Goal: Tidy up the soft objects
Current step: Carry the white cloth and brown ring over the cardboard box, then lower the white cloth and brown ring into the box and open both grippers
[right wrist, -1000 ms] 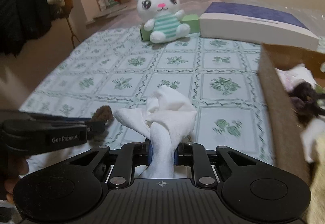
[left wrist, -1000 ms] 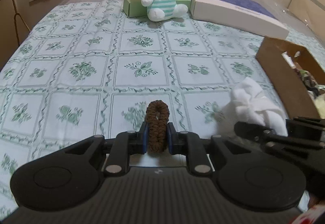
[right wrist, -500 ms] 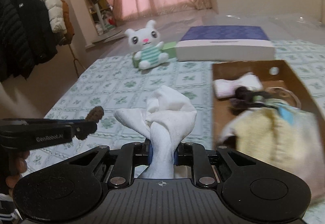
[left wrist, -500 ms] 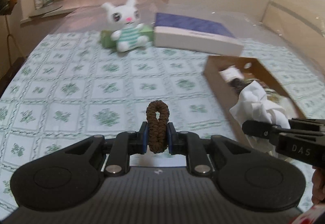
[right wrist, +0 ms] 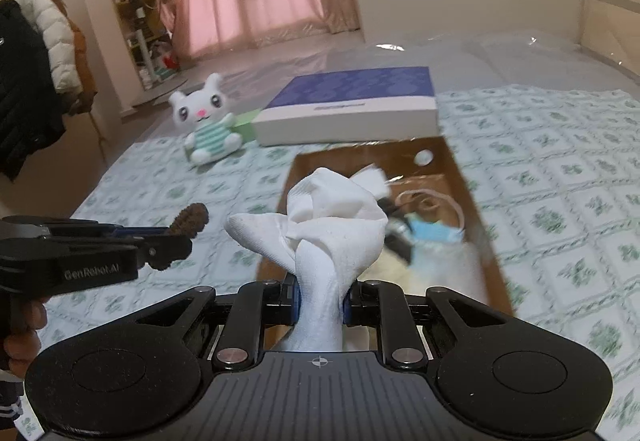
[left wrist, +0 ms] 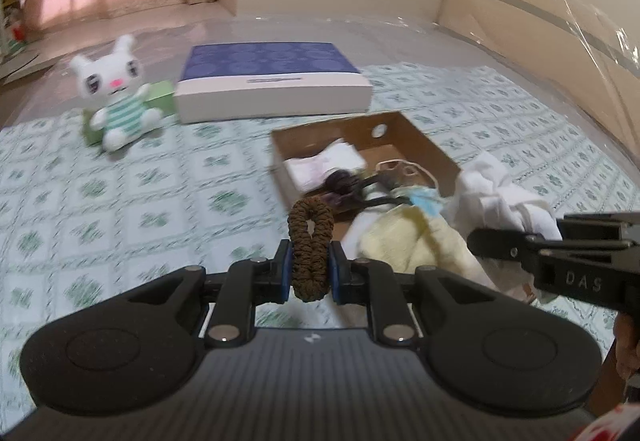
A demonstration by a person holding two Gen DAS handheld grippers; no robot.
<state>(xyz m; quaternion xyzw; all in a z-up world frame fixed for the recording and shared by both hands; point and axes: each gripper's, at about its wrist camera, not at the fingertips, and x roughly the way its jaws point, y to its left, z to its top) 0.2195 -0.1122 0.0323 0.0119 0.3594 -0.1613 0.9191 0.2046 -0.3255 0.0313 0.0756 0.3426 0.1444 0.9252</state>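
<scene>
Gripping a brown hair tie [left wrist: 311,249] upright in the left gripper [left wrist: 308,273], low in the frame's centre, just left of the cardboard box [left wrist: 436,153]. Clamping a bunched white sock [right wrist: 324,237] in the right gripper [right wrist: 320,301], raised before the box, centre frame. Sitting upper left on the patterned bedspread [left wrist: 120,201]: plush bunny [left wrist: 118,97] beside a flat blue-topped box [left wrist: 272,81].

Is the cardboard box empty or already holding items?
Already holding items: the open cardboard box contains a folded white cloth, a pale yellow cloth and a blue mask.
</scene>
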